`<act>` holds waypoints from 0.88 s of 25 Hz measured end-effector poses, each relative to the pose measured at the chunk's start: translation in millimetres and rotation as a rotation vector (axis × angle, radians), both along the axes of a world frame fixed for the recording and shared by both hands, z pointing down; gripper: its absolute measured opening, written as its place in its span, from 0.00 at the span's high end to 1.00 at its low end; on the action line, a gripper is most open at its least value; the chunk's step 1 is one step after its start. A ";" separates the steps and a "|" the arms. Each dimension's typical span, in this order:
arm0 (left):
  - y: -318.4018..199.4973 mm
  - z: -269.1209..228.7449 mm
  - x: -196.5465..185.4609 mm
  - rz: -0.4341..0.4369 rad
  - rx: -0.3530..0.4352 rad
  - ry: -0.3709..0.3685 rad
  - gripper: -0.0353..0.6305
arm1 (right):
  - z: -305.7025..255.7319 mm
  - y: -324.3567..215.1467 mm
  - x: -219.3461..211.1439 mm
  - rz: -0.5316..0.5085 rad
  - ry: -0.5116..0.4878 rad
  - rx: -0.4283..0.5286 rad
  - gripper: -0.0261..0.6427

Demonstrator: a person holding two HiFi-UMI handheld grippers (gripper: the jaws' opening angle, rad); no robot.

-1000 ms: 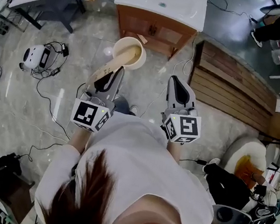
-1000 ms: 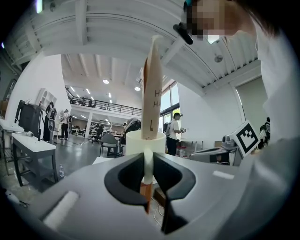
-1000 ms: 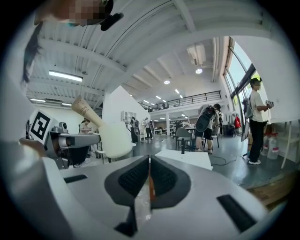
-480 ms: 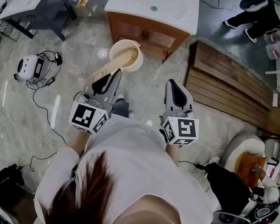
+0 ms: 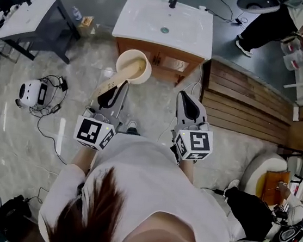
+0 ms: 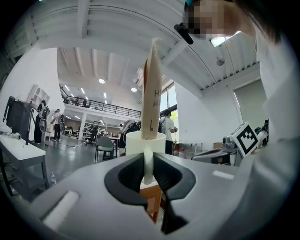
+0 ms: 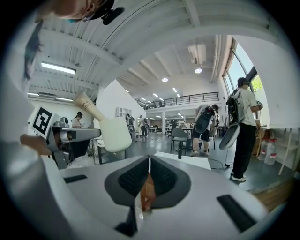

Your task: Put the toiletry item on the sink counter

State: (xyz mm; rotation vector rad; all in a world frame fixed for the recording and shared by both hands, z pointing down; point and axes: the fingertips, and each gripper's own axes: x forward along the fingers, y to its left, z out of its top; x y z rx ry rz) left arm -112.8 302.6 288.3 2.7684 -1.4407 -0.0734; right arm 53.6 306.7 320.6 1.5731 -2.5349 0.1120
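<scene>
The person wears a white short-sleeved top [image 5: 149, 183]. The left gripper [image 5: 120, 88] and the right gripper [image 5: 188, 97] share smooth grey shells, rounded toward the far end, with black ribbed pads lining the jaws. Each carries a cube at its near end, the left cube [image 5: 94, 132] and the right cube [image 5: 194, 144], white with black square markers.

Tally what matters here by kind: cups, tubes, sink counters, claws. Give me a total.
cup: 1
tube: 1, standing in the cup
sink counter: 1
claws: 2, left claw shut on the cup's handle, right claw shut with nothing in it
Total: 5
</scene>
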 end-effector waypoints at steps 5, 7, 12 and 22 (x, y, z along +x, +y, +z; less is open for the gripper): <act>-27.1 3.3 -16.0 0.020 0.001 -0.002 0.87 | 4.6 -25.4 -13.8 0.031 -0.010 -0.008 0.94; -33.1 6.7 -23.9 0.022 -0.007 -0.010 0.87 | 5.7 -31.5 -21.1 0.033 -0.016 -0.012 0.94; -48.4 8.8 -40.7 0.001 -0.027 -0.005 0.87 | 5.0 -46.8 -34.7 0.030 -0.020 -0.021 0.94; -61.8 14.1 -47.1 -0.024 -0.047 0.004 0.87 | 11.8 -67.4 -40.8 0.008 -0.013 -0.043 0.94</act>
